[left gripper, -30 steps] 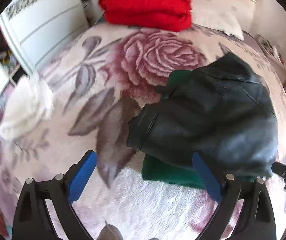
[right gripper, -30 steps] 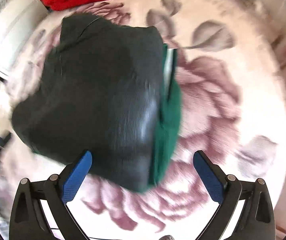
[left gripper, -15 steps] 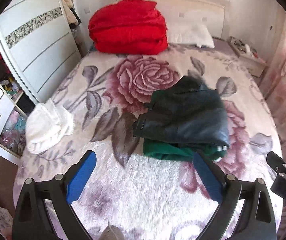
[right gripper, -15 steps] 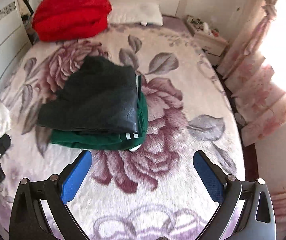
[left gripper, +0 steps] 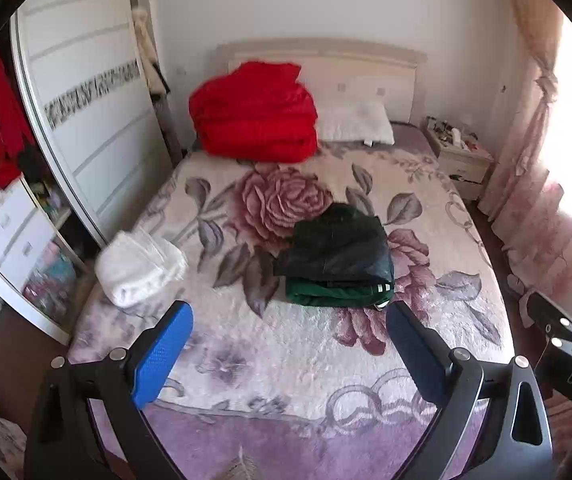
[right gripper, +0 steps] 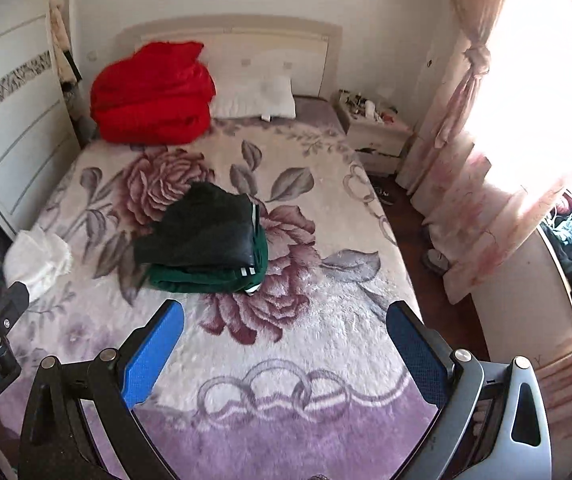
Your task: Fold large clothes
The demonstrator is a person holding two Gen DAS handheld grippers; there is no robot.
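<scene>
A red quilt [left gripper: 254,116] and white pillow [left gripper: 356,123] lie at the far headboard; a nightstand [right gripper: 378,128] stands right.

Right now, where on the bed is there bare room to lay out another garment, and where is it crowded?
Bare bedspread runs along the foot edge, below the black garment stacked on the green garment, and down the window-side strip. Crowded spots: the head end, with the red blanket and pillow, and the wardrobe-side edge, with the white bundle. Both grippers hang open, empty.
</scene>
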